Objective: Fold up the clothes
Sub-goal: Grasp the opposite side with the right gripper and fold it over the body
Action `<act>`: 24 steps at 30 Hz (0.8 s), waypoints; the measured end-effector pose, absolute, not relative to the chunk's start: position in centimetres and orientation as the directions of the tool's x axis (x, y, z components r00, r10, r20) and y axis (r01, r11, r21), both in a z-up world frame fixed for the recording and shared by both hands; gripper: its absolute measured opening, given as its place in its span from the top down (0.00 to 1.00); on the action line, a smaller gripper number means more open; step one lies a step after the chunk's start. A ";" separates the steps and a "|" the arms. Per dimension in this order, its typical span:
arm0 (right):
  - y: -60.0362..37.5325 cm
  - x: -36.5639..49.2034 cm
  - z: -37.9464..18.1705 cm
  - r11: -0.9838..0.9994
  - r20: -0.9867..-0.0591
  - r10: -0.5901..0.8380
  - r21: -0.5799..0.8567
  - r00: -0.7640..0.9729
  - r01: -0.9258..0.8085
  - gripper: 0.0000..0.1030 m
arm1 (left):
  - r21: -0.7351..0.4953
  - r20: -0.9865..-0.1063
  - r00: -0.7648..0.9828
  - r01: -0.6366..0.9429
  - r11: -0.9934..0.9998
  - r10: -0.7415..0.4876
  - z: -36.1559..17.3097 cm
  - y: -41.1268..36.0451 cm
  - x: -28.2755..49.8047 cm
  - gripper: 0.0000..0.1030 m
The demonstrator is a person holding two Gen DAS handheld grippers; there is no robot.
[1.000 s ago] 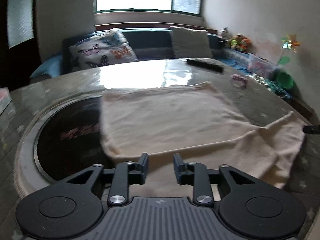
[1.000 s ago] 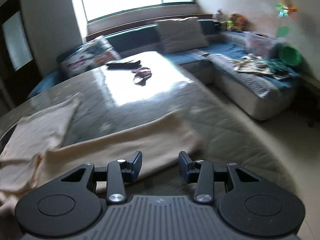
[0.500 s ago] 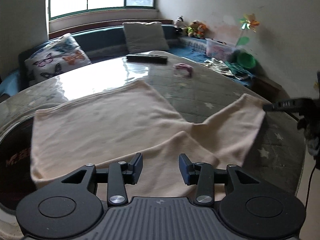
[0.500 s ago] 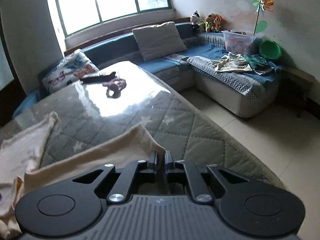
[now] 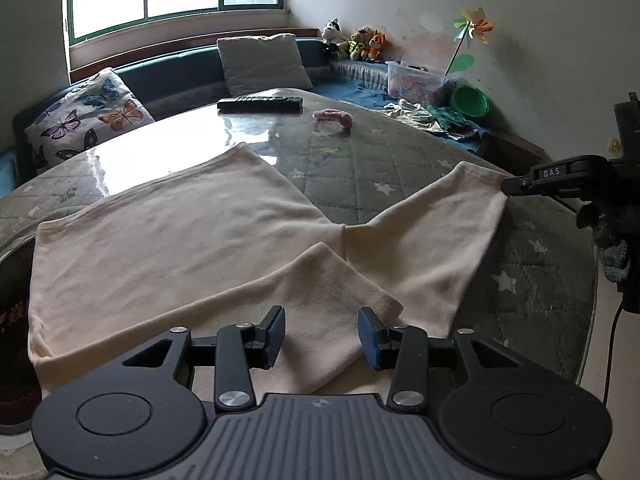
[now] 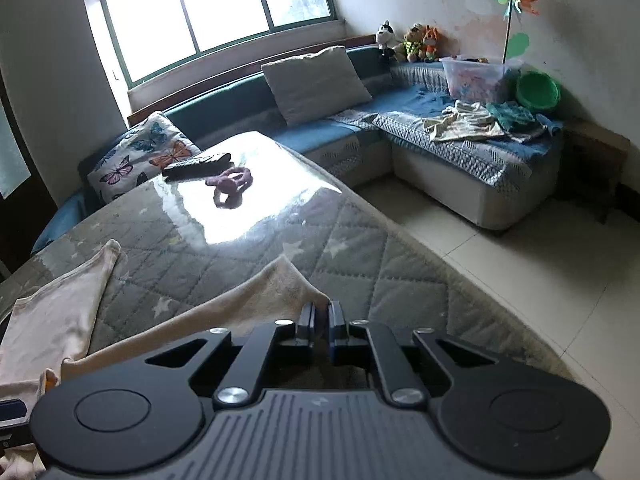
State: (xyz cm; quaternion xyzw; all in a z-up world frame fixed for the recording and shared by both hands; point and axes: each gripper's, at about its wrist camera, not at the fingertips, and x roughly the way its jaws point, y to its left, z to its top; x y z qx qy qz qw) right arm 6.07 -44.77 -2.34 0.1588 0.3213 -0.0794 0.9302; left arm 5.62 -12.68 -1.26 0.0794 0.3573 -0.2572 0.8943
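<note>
A cream long-sleeved garment [image 5: 180, 232] lies spread on the quilted table [image 5: 400, 168]. My left gripper [image 5: 322, 332] is open and hovers over the near sleeve's cuff [image 5: 340, 280]; the pads do not touch the cloth. Out to the right, the other sleeve [image 5: 440, 220] ends in my right gripper [image 5: 506, 186]. In the right wrist view, my right gripper [image 6: 321, 316] pinches that sleeve's end [image 6: 256, 300], with cloth between the pads. Its jaws are opening slightly, but the pads still press the fabric.
A black remote [image 5: 260, 103] and a pink knitted item [image 5: 334, 117] lie at the table's far end. A dark round inset [image 5: 12, 320] is at the left edge. A blue sofa [image 6: 460, 152] with pillows and clothes wraps around behind. Tiled floor [image 6: 540, 260] lies right of the table.
The left gripper swung right across the garment to the near sleeve and its jaws widened. The right gripper closed on the far sleeve's end.
</note>
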 end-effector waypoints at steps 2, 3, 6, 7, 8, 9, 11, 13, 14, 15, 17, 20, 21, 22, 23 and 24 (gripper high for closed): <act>-44.6 6.0 -2.5 0.937 -0.623 -0.041 0.247 0.781 0.246 0.88 | -0.043 -0.681 0.612 0.516 0.855 -0.404 -1.3 -12.7 5.7 0.58; -44.5 6.0 -2.5 0.937 -0.623 -0.041 0.247 0.781 0.246 0.85 | -0.044 -0.679 0.613 0.515 0.856 -0.404 -1.2 -12.7 5.7 0.57; -44.4 6.2 -2.7 0.938 -0.625 -0.043 0.243 0.780 0.247 0.66 | -0.046 -0.672 0.620 0.512 0.858 -0.406 -0.9 -12.6 5.7 0.57; -44.3 6.2 -2.8 0.939 -0.627 -0.044 0.240 0.778 0.247 0.64 | -0.048 -0.669 0.622 0.510 0.859 -0.407 -0.8 -12.5 5.7 0.57; -44.2 6.3 -2.9 0.941 -0.627 -0.047 0.234 0.777 0.245 0.64 | -0.050 -0.666 0.624 0.509 0.859 -0.409 -0.7 -12.5 5.7 0.57; -44.1 6.3 -3.0 0.942 -0.626 -0.048 0.232 0.778 0.244 0.64 | -0.052 -0.664 0.625 0.509 0.859 -0.410 -0.7 -12.5 5.7 0.57; -44.0 6.5 -3.1 0.941 -0.623 -0.051 0.231 0.780 0.246 0.66 | -0.043 -0.666 0.628 0.507 0.861 -0.403 -0.7 -12.6 5.8 0.57; -44.1 6.6 -3.2 0.941 -0.621 -0.052 0.232 0.782 0.248 0.80 | -0.042 -0.671 0.626 0.504 0.863 -0.398 -0.9 -12.7 5.9 0.57; -44.2 6.7 -3.2 0.939 -0.622 -0.049 0.238 0.782 0.248 0.93 | -0.042 -0.672 0.624 0.504 0.862 -0.398 -0.9 -12.8 5.9 0.57; -44.2 6.6 -3.2 0.937 -0.619 -0.046 0.244 0.784 0.249 0.93 | -0.039 -0.673 0.624 0.507 0.861 -0.398 -1.0 -12.9 5.9 0.57; -44.5 6.4 -2.8 0.933 -0.608 -0.039 0.263 0.793 0.247 0.95 | -0.034 -0.673 0.623 0.512 0.858 -0.398 -1.0 -13.1 5.8 0.56; -44.6 6.0 -1.3 0.934 -0.578 -0.024 0.279 0.816 0.225 0.95 | -0.029 -0.671 0.624 0.517 0.855 -0.400 -1.1 -13.3 5.8 0.55; -44.6 5.8 -0.7 0.935 -0.565 -0.018 0.282 0.825 0.214 0.95 | -0.028 -0.669 0.625 0.519 0.855 -0.402 -1.1 -13.3 5.7 0.55; -44.5 5.7 0.0 0.937 -0.555 -0.009 0.287 0.832 0.201 0.95 | -0.024 -0.667 0.627 0.521 0.853 -0.402 -1.2 -13.3 5.7 0.54; -44.3 5.7 0.6 0.938 -0.543 0.001 0.292 0.840 0.188 0.95 | -0.017 -0.667 0.629 0.524 0.852 -0.400 -1.3 -13.4 5.7 0.53; -44.1 5.5 1.5 0.938 -0.529 0.020 0.303 0.848 0.167 0.96 | -0.012 -0.668 0.629 0.526 0.850 -0.399 -1.4 -13.5 5.7 0.52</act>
